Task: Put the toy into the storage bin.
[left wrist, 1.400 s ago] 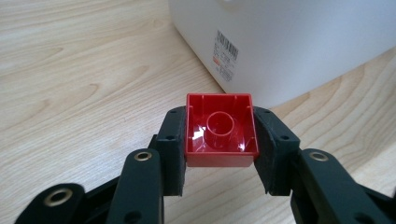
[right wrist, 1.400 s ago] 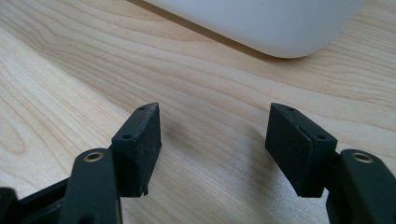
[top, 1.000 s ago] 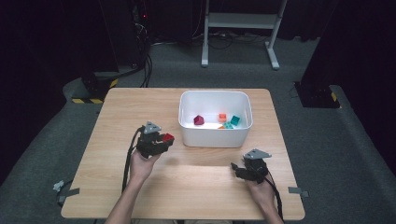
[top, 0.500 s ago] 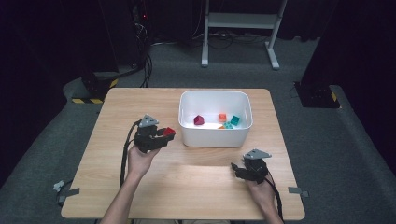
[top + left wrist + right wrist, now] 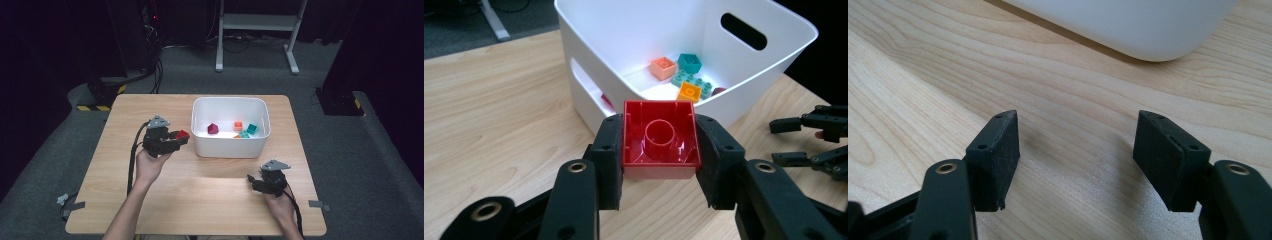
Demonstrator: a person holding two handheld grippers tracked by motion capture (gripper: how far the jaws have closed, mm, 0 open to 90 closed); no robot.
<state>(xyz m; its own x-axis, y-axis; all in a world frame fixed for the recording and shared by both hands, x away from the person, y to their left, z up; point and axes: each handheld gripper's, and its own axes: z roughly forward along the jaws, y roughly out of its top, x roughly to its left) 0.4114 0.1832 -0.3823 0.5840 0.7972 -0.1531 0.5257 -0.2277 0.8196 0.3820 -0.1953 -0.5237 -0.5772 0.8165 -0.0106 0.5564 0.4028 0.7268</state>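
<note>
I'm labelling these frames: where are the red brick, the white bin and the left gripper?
red brick (image 5: 660,140), left gripper view, hollow underside.
white bin (image 5: 227,145), high view, front wall.
left gripper (image 5: 659,160), left gripper view, between fingertips.

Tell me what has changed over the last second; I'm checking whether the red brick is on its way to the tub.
The left tongs, shut on the red brick, have risen and edged toward the white tub; the brick is not yet over the rim. The right tongs stayed open on the table, and the bricks in the tub have not shifted.
</note>
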